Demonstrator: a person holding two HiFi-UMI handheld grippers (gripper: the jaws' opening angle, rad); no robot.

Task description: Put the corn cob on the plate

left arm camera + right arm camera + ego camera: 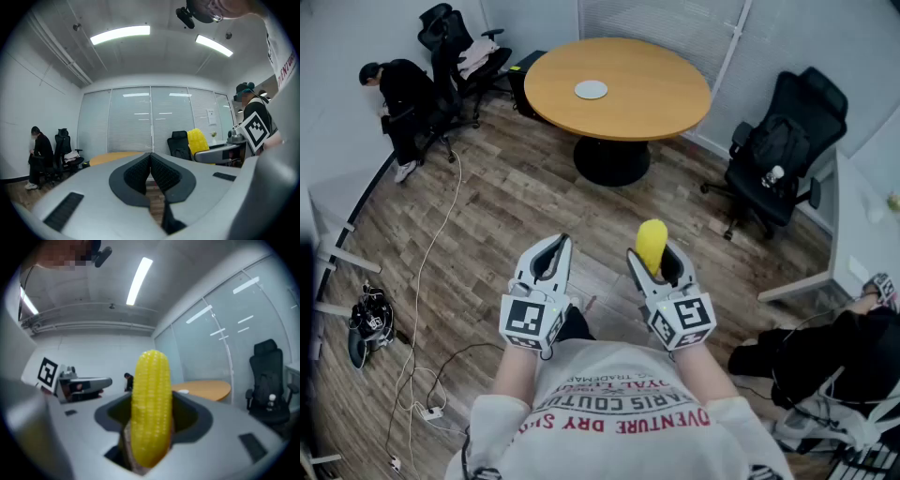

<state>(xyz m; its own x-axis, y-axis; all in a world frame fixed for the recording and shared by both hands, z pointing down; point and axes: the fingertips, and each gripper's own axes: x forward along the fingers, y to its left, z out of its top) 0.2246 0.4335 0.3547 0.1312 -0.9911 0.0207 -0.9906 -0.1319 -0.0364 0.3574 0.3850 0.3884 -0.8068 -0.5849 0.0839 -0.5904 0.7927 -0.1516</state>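
Between the jaws of the right gripper (659, 262) stands the corn cob (151, 399), yellow and upright. Its lower end sits down in the gripper's throat and its rounded tip pokes above the jaws. The jaws stand wide, yet they pinch the cob on both sides, and it rests on nothing else. Cob and gripper are well short of the round wooden table (675, 103), out over the plank floor (506, 206) on the wearer's side of it. The white plate (591, 90) lies on that table, a little left of its middle, and looks bare. The left gripper (151, 161) is beside the right one, equally far from the table, its ribbed pads pressed together with nothing between them. Right of the table stands a black office chair (783, 150). Left of the table, by the wall, a person in dark clothes (398, 94) is beside more chairs (455, 47).

I judge the pick-up done, since the cob is secured. What is left is the whole carry to the table: bringing the cob over the plate, lowering it and letting go. Only a white cable (431, 253) lies on the floor, off to the table's left.
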